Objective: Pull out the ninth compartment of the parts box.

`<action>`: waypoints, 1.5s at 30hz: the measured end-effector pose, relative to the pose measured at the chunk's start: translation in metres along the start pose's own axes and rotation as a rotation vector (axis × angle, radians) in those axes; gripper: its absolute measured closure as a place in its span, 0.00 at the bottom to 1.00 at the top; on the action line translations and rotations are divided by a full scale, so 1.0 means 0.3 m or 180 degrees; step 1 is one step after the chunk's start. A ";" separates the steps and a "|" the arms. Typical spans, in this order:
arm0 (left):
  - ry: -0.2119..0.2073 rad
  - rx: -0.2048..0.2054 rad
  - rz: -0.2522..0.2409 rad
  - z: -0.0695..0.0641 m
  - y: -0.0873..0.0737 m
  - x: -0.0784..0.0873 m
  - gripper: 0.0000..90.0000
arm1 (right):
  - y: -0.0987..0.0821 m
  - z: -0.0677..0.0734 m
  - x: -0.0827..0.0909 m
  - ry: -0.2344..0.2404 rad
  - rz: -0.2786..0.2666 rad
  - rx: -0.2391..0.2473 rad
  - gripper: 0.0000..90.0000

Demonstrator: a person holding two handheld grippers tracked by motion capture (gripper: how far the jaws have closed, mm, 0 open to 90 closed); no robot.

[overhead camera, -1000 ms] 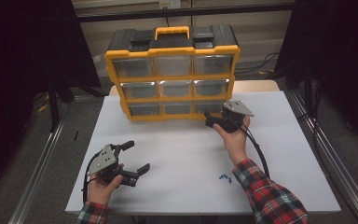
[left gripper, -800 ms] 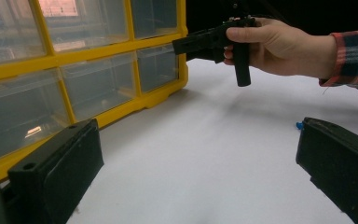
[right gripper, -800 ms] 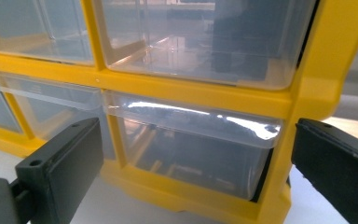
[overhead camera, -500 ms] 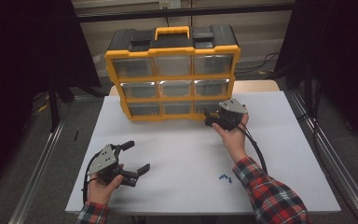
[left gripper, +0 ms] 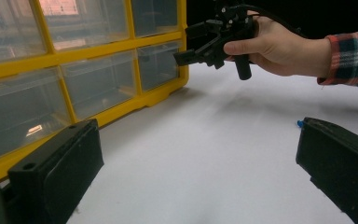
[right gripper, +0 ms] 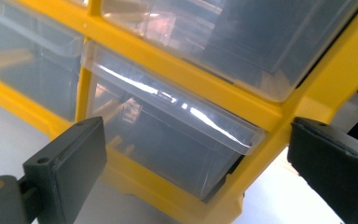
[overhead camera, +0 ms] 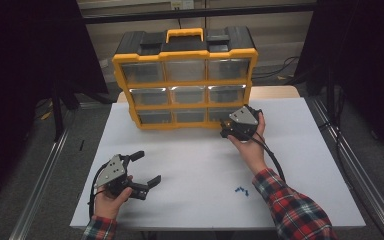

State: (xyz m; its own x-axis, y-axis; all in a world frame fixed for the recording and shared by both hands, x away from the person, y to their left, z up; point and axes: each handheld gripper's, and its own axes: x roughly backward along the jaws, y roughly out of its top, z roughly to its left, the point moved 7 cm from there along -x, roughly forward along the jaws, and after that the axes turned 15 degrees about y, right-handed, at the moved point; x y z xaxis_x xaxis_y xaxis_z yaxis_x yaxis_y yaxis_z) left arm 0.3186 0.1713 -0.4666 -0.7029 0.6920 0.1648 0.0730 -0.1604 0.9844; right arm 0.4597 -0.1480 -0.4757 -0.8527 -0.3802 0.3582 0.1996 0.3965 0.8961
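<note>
A white table (overhead camera: 195,165) is carrying everything here. At its far edge a yellow organizer (overhead camera: 185,80) with a black top and yellow handle is standing upright, showing three rows of three clear drawers and facing the person.

The right gripper (overhead camera: 228,131) is hovering at the organizer's lower right corner, held in the person's right hand (overhead camera: 250,145), whose plaid sleeve (overhead camera: 292,207) is coming in from the table's near right corner. In the right gripper view its jaws are standing wide apart, holding nothing, with the bottom-right drawer (right gripper: 168,140) sitting between them and just ahead. That drawer is looking slightly pulled out of its yellow frame, its clear front lip catching the light. In the left gripper view the same gripper (left gripper: 186,56) is showing with its tip close to the organizer's corner; whether it is touching cannot be told.

The left gripper (overhead camera: 147,170) is resting low near the near left corner of the table, well apart from the organizer, held in the left hand (overhead camera: 109,197). Its jaws are also spread wide and are gripping nothing.

A few small blue pieces (overhead camera: 240,190) are lying on the table towards its near edge, between the two hands and closer to the plaid sleeve.
</note>
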 end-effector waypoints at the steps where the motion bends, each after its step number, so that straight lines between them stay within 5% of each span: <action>1: 0.0084 -0.0003 0.0033 0.002 -0.002 0.001 0.00 | -0.002 0.000 -0.001 0.0002 0.0017 0.0031 0.04; 10: 0.0116 -0.0024 0.0042 0.005 -0.002 0.002 0.00 | -0.004 0.000 0.008 -0.0113 0.0142 0.0433 0.12; 11: 0.0006 0.0002 0.0001 0.001 0.000 0.001 0.00 | -0.001 0.008 0.012 -0.0140 0.0166 0.0523 0.13; 13: 0.0008 -0.0006 0.0001 0.002 0.000 0.001 0.00 | 0.001 0.010 0.014 -0.0163 0.0188 0.0615 0.14; 14: 0.0009 -0.0004 -0.0001 0.002 0.000 0.000 0.00 | 0.006 0.012 0.016 -0.0222 0.0218 0.0788 0.17; 15: 0.0010 -0.0002 -0.0002 0.002 0.001 0.001 0.00 | 0.006 0.012 0.016 -0.0222 0.0218 0.0788 0.17; 16: 0.0006 0.0006 -0.0007 0.001 0.002 0.001 0.00 | 0.010 0.012 0.016 -0.0310 0.0249 0.1058 0.19; 18: 0.0008 0.0006 -0.0009 0.002 0.002 0.001 0.00 | 0.011 0.012 0.012 -0.0398 0.0285 0.1339 0.23; 19: 0.0008 0.0006 -0.0009 0.002 0.002 0.001 0.00 | 0.011 0.012 0.012 -0.0398 0.0285 0.1339 0.23; 22: 0.0109 -0.0012 0.0034 0.006 -0.001 0.002 0.00 | 0.000 0.009 0.000 -0.0474 0.0429 0.1692 0.27; 25: 0.0111 -0.0035 0.0043 0.007 -0.002 0.002 0.00 | -0.006 0.007 -0.002 -0.0537 0.0447 0.1685 0.30; 26: 0.0114 0.0010 0.0047 0.003 -0.003 0.001 0.00 | 0.003 0.001 -0.001 -0.0570 0.0473 0.1859 0.32; 29: 0.0115 -0.0009 0.0046 0.005 -0.003 0.001 0.00 | 0.000 0.006 -0.003 -0.0584 0.0502 0.1865 0.36; 30: 0.0106 -0.0033 0.0041 0.007 -0.002 0.002 0.00 | 0.002 0.011 -0.004 -0.0612 0.0540 0.2033 0.40; 31: 0.0118 -0.0020 0.0040 0.007 -0.002 0.003 0.00 | 0.002 0.011 -0.004 -0.0612 0.0540 0.2033 0.40; 32: 0.0022 0.0012 -0.0003 0.003 0.001 0.002 0.00 | 0.008 0.014 -0.005 -0.0662 0.0578 0.2310 0.43; 36: 0.0117 -0.0005 0.0033 0.006 -0.001 0.003 0.00 | 0.003 0.021 -0.012 -0.0714 0.0654 0.2613 0.47; 45: 0.0007 0.0047 -0.0008 -0.001 0.002 0.003 0.00 | -0.005 0.014 -0.023 -0.0812 0.0698 0.2707 0.55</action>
State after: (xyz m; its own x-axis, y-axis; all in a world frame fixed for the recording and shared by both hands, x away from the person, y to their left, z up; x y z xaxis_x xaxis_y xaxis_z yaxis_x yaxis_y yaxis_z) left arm 0.3178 0.1716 -0.4660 -0.7046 0.6908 0.1623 0.0817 -0.1481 0.9856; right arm 0.4632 -0.1425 -0.4805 -0.9386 -0.0676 0.3382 0.0330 0.9585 0.2832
